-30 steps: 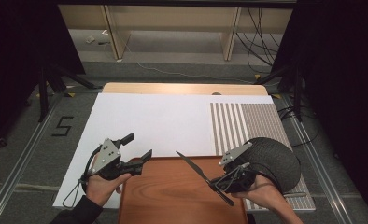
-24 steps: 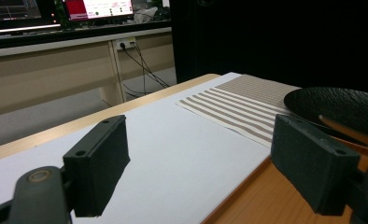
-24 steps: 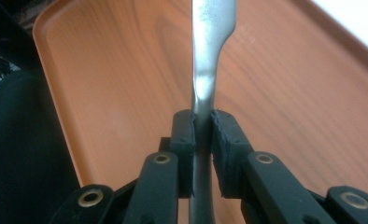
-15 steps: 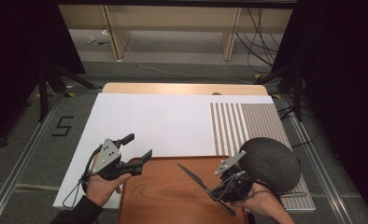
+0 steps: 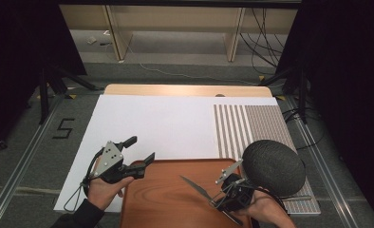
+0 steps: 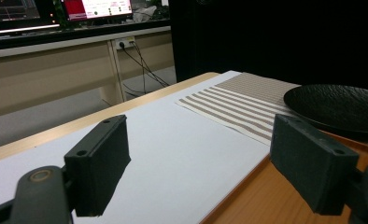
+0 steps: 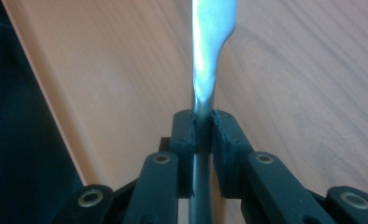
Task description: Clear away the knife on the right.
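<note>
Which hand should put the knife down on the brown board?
Probably the right hand-held gripper: it is shut on the silver metal knife above the brown wooden board. The left hand-held gripper is open, holding nothing.

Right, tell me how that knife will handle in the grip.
The knife looks like polished metal, so probably stiff but slippery. The right gripper pinches only its narrow handle, so it may pivot between the pads. The blade reaches out over the tray, likely tip-heavy.

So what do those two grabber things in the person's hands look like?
Both are black. The left gripper has two chunky block-shaped pads, round metal rivets at its joints, a grey three-cornered plate with small holes on top, and a thin black cable looping below the hand. The right gripper has a similar grey plate, ridged pads and brassy rivets. The left arm wears a dark sleeve.
</note>
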The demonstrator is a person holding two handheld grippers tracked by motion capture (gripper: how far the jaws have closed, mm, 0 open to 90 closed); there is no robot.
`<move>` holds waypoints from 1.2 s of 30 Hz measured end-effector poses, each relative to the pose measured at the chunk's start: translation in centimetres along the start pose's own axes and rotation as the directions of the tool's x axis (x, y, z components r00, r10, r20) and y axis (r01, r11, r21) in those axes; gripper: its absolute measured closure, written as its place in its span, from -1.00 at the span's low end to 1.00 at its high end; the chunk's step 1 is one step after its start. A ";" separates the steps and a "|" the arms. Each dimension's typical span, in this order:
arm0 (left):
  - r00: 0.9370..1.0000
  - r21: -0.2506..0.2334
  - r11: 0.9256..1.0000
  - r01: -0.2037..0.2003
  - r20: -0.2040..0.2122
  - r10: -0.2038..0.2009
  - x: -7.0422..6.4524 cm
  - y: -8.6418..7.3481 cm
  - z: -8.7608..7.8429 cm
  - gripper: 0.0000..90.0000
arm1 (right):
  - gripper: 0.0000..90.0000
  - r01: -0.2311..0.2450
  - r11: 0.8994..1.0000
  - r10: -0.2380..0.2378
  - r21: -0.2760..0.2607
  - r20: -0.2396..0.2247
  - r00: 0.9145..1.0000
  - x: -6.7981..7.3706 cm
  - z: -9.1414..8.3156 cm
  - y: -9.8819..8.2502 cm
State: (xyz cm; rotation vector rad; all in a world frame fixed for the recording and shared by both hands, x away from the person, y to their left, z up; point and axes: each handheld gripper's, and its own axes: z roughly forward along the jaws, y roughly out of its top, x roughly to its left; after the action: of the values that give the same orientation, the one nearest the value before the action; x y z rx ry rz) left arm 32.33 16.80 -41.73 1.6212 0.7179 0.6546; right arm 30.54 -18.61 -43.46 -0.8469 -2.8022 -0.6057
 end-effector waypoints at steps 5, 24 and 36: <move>1.000 0.003 1.000 -0.001 0.001 0.001 0.0 -0.1 0.1 -0.57 | 0.78 -0.006 0.999 0.005 0.043 0.016 1.000 -0.1 0.5 0.0; 1.000 0.007 1.000 -0.002 -0.001 0.002 0.0 -0.1 0.2 -0.56 | 0.69 0.036 0.995 -0.041 0.088 0.050 0.998 0.4 1.4 0.1; 1.000 0.009 1.000 -0.006 -0.001 0.006 0.0 -0.1 0.2 -0.56 | 0.66 0.206 0.974 -0.199 -0.094 0.078 0.977 2.4 1.9 2.0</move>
State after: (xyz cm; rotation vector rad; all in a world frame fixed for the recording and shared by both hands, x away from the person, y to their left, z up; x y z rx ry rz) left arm 32.48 16.66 -41.90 1.6320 0.7178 0.6580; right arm 29.58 -15.05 -43.92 -0.6124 -2.9651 -0.7693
